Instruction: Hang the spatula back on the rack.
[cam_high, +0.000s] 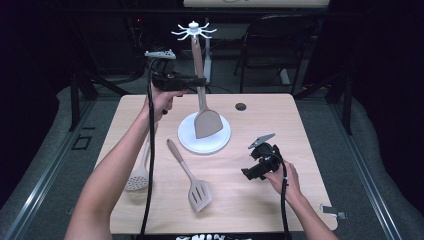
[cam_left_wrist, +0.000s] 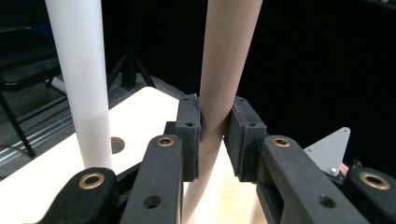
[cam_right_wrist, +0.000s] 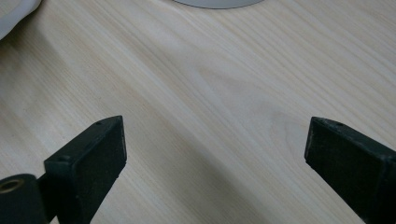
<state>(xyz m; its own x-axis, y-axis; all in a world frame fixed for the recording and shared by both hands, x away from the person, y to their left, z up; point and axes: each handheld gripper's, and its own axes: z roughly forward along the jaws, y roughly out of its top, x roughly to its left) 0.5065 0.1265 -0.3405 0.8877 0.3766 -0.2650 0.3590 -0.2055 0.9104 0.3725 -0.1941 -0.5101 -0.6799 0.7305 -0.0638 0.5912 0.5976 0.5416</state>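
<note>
Nearest, the right tongs (cam_high: 248, 173) rest released, jaws wide, over the bare pale wooden worktop (cam_high: 260, 200). Left of them lie a beige slotted turner (cam_high: 192, 182) and a beige perforated skimmer (cam_high: 138, 179). Farther back, the left tongs (cam_left_wrist: 214, 135) are clenched on the beige solid spatula (cam_high: 204, 112) hanging from the white hook stand (cam_high: 193, 31), blade over its round base.

No text, label, brand, number or sign can be read anywhere in these views. The white marks at the near edge of the surface (cam_high: 210, 236) in the high view are cut off and too blurred to make out. The utensils, stand and tongs carry no lettering that can be seen.
</note>
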